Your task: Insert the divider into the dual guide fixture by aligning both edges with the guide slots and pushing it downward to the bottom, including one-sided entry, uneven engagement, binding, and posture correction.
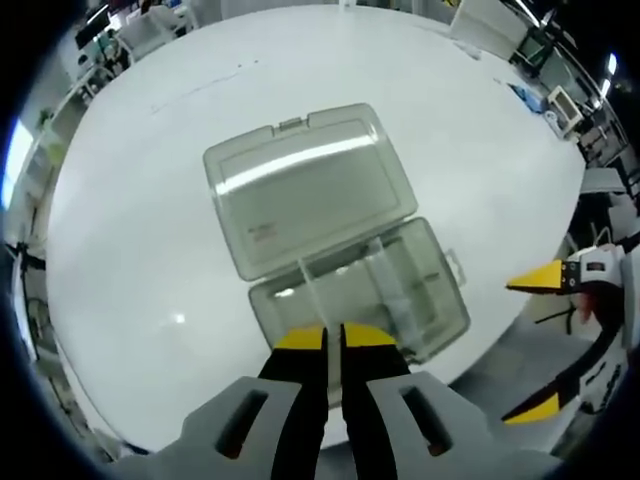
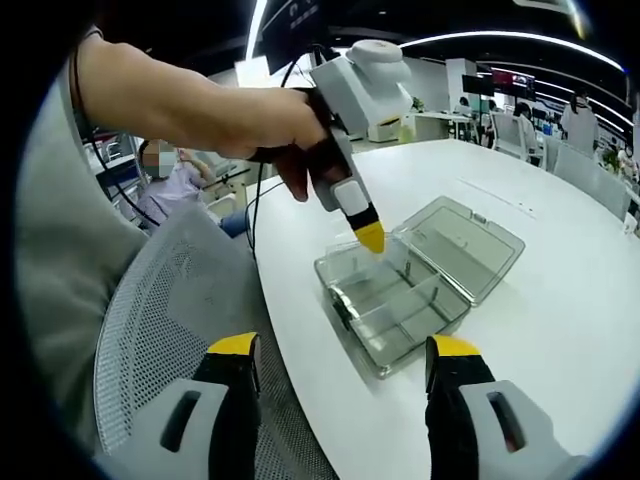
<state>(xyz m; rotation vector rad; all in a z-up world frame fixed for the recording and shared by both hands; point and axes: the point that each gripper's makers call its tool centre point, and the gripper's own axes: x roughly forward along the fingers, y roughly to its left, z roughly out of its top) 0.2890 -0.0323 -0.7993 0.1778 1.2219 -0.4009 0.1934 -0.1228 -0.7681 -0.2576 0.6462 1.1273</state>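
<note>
Left claw: pressed together on the thin clear divider, standing inside the open clear box.
Right claw: spread wide, beside the box.
Box: on white bench, lid flat.

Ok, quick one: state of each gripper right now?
Left gripper: jaws nearly shut over the clear box; a held divider cannot be told.
Right gripper: open, holding nothing.
</note>
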